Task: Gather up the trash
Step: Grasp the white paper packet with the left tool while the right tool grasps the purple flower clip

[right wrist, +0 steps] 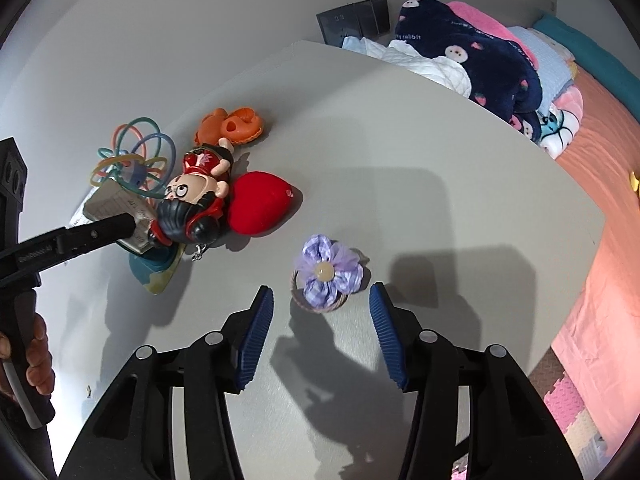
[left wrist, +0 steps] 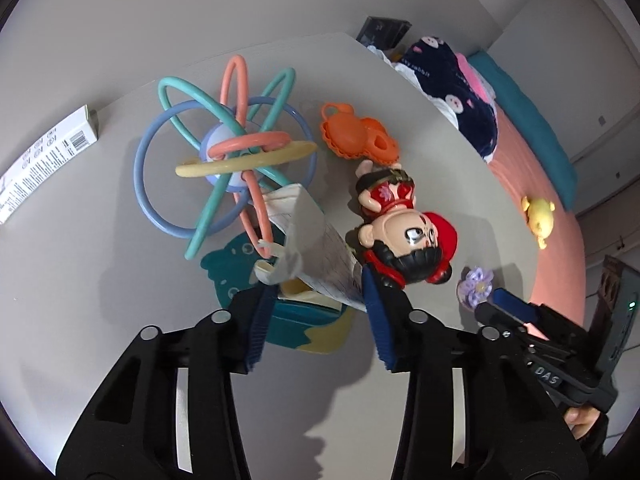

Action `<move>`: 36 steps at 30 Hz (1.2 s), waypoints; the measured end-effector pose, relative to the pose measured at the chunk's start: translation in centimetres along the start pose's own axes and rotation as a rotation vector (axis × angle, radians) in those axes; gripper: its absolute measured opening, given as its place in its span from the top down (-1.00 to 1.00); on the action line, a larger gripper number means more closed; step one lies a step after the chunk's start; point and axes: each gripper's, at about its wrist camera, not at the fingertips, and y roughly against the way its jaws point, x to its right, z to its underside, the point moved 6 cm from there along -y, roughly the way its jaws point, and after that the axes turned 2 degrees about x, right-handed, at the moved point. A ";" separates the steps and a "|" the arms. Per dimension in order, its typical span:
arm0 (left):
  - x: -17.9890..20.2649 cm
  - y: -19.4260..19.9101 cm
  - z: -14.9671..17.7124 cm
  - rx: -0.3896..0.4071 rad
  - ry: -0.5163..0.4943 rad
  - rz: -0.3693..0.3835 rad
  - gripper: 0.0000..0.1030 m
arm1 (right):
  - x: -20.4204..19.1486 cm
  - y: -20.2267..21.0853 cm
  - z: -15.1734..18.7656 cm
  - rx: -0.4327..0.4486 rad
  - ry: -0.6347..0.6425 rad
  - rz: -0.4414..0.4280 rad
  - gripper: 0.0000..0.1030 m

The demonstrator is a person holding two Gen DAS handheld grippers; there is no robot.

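one crumpled white paper scrap, ruled with faint print too blurred to read, sits pinched between the left claw's narrowed blue pads. the right claw gapes around nothing, a purple flower hair tie just ahead. its housing reads "das", possibly partial.

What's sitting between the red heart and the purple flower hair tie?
Nothing: bare table separates the red heart from the purple flower hair tie, seen in the right wrist view.

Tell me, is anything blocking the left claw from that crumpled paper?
Nothing visible does. The left gripper already has the crumpled paper between its pads; the doll lies against the paper's right side.
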 end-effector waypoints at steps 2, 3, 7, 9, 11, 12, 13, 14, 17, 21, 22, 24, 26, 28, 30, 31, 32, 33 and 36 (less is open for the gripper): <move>-0.2 0.1 -0.1 0.006 0.010 0.006 0.26 | 0.0 -0.4 -0.2 -0.004 0.008 0.008 0.03; -0.4 0.2 -0.3 0.013 0.014 0.008 0.28 | 0.0 -0.6 -0.3 -0.006 0.010 0.012 0.05; -0.5 0.6 -1.0 0.046 0.014 0.002 0.40 | 0.0 -1.2 -0.6 -0.009 0.018 0.029 0.14; -0.4 0.9 -1.2 0.064 -0.002 -0.004 0.50 | -0.1 -1.3 -0.8 -0.009 0.027 0.040 0.20; -0.1 1.2 -1.2 0.076 -0.023 -0.006 0.59 | -0.1 -1.4 -0.9 -0.010 0.033 0.039 0.48; 0.0 1.3 -1.2 0.083 -0.037 -0.014 0.60 | -0.1 -1.4 -0.8 -0.011 0.038 0.038 0.52; 0.2 1.4 -1.1 0.087 -0.051 -0.021 0.61 | -0.1 -1.4 -0.9 -0.010 0.040 0.038 0.60; 0.5 1.5 -1.1 0.091 -0.066 -0.030 0.62 | -0.1 -1.4 -0.9 -0.009 0.042 0.032 0.64; 0.9 2.2 -0.7 0.103 -0.094 -0.036 0.63 | -0.1 -1.0 -0.8 0.001 0.042 0.033 0.65; 1.2 3.1 -0.3 0.111 -0.094 -0.003 0.63 | -0.2 0.3 -0.3 0.017 0.019 0.006 0.65; 1.4 3.3 -0.3 0.116 -0.097 0.002 0.63 | -0.2 0.7 -0.2 0.022 0.013 -0.004 0.65; 1.6 4.0 -0.2 0.128 -0.097 0.015 0.63 | -0.2 1.5 0.1 0.030 0.001 -0.020 0.65; 1.8 4.6 -0.1 0.140 -0.095 0.029 0.63 | -0.3 2.2 0.4 0.037 -0.006 -0.026 0.65; 2.1 5.3 -0.2 0.153 -0.102 0.034 0.63 | -0.4 3.2 0.7 0.051 -0.008 -0.028 0.65; 2.7 5.9 0.0 0.163 -0.122 0.039 0.63 | -0.5 3.9 1.0 0.064 -0.010 -0.030 0.65; 3.0 6.1 0.1 0.165 -0.129 0.041 0.63 | -0.5 4.4 1.2 0.071 -0.013 -0.031 0.65; 3.5 6.3 0.3 0.167 -0.141 0.044 0.63 | -0.4 4.7 1.4 0.076 -0.015 -0.033 0.65; 3.9 6.3 0.4 0.167 -0.149 0.045 0.63 | -0.4 5.1 1.6 0.084 -0.019 -0.033 0.65; 5.3 6.4 1.0 0.166 -0.183 0.056 0.63 | 0.0 6.3 2.2 0.102 -0.029 -0.029 0.65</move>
